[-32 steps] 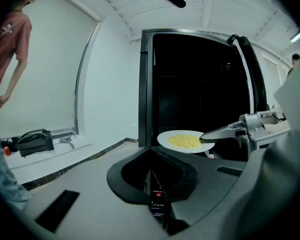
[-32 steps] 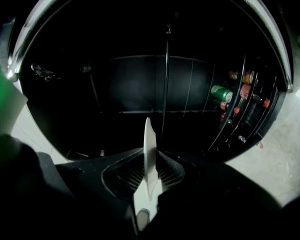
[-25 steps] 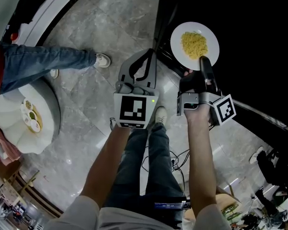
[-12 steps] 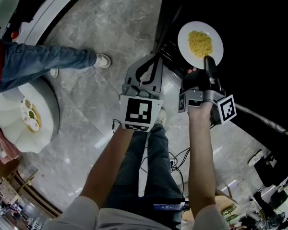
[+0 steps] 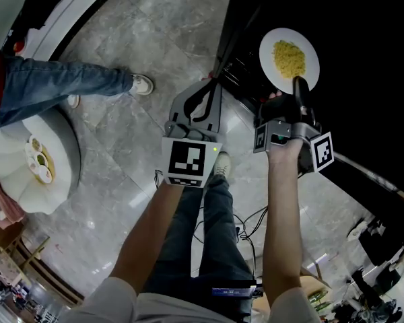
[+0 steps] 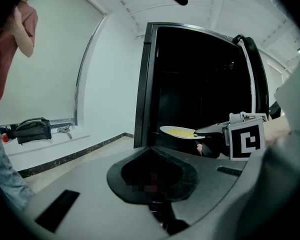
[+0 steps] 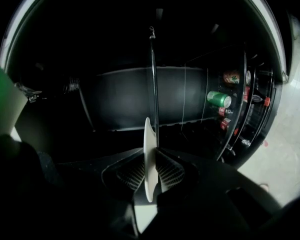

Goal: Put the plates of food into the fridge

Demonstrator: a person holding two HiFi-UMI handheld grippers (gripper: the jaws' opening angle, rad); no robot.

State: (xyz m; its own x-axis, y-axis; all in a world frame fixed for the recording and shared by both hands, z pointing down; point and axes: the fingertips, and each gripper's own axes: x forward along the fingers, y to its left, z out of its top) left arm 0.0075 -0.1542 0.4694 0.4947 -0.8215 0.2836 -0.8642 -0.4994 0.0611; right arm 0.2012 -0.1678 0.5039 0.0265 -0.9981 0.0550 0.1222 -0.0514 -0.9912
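One plate (image 5: 272,42) of yellow food (image 5: 289,56) sits level, its near rim clamped in the right gripper (image 5: 298,83) so it can slide into the dark open fridge (image 5: 363,59) without spilling, while the left gripper (image 5: 212,81) hangs aside, jaws seemingly together and empty.

Head view steeply down, gripper views forward — shared fridge (image 6: 205,74) (open).

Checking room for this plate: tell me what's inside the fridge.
In the fridge, a side rack at the right holds a green drink can and red containers below. The main compartment is too dark to show contents; the plate covers a thin strip.
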